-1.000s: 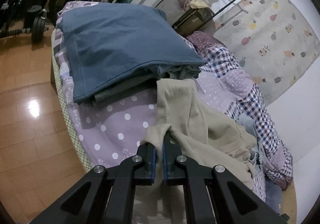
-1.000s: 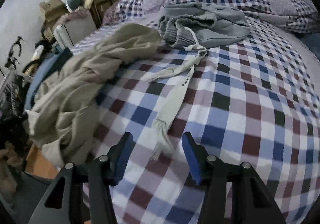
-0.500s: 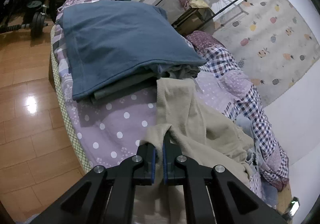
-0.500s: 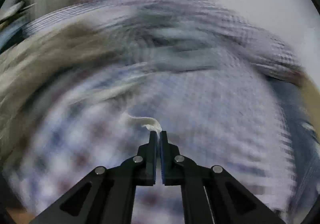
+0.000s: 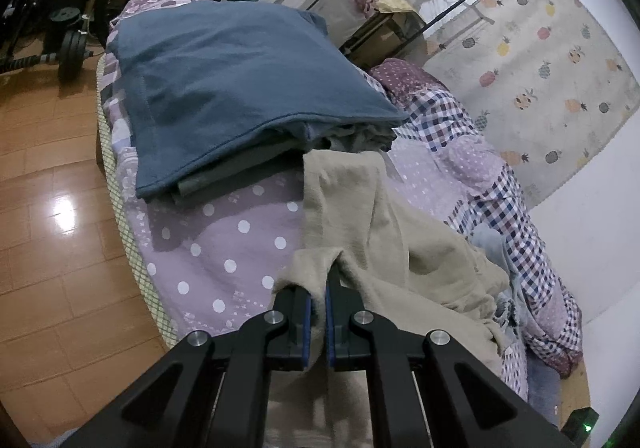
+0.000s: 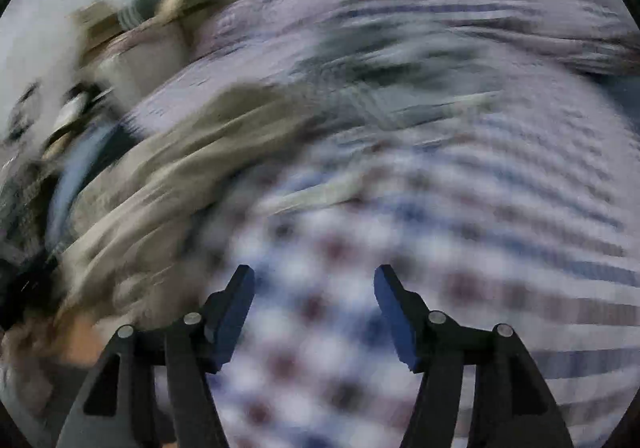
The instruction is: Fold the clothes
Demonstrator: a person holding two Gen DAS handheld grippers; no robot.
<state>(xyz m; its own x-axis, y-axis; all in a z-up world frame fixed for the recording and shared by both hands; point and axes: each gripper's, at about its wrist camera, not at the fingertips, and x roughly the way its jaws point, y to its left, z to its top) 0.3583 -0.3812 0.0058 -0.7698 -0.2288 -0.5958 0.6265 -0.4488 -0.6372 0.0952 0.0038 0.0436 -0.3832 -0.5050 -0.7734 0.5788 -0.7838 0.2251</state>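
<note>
The rumpled beige cotton garment [image 5: 384, 232] lies on the lilac polka-dot bedspread [image 5: 224, 248], its long axis running from the folded slate-blue blanket [image 5: 224, 88] straight toward the left gripper [image 5: 318, 300], whose jaws are clenched on the garment's near edge. The right gripper [image 6: 314, 312] hangs with jaws spread wide and nothing between them over checked bedding [image 6: 440, 248]; through heavy blur the garment seems to lie up and to its left, farther from the blanket, so the left gripper is the nearer.
</note>
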